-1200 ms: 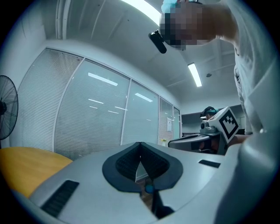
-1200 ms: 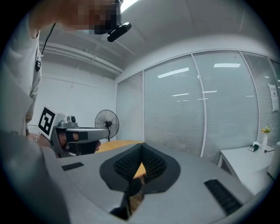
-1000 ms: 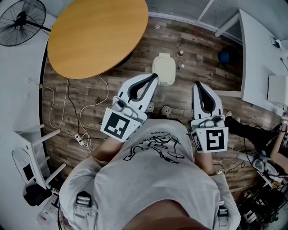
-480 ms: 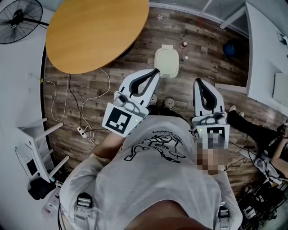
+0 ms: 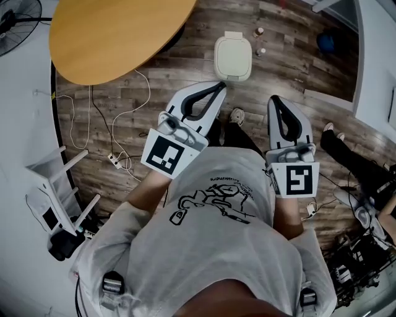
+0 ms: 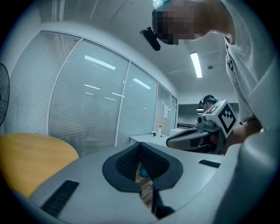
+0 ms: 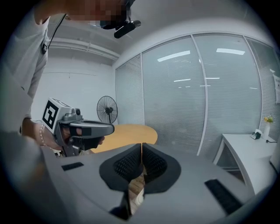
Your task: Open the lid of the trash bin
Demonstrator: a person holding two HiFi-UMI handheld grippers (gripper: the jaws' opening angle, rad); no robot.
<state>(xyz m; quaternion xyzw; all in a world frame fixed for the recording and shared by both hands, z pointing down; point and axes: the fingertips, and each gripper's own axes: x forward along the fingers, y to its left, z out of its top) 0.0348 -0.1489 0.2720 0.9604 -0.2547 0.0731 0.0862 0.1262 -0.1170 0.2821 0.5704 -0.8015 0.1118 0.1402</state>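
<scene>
The white trash bin [image 5: 233, 57] stands on the wood floor with its lid down, just beyond the person's feet. My left gripper [image 5: 219, 87] is held out in front of the body, its tip in line with the bin's near edge but well above it. Its jaws meet at the tip [image 6: 141, 144] with nothing between them. My right gripper [image 5: 275, 100] is to the right of the bin. Its jaws are just starting to open, with the tips still together [image 7: 141, 144] and nothing held. Each gripper view shows the other gripper alongside.
A round wooden table [image 5: 117, 37] stands at the back left, with a fan [image 5: 15, 15] beyond it. Cables [image 5: 117, 148] trail over the floor on the left, near a white stool [image 5: 55, 186]. Two small bottles [image 5: 260, 40] stand right of the bin. Another person's legs [image 5: 352, 161] lie at the right.
Both grippers have sunk together, still side by side with jaws together. In the head view the bin has slid toward the top of the picture.
</scene>
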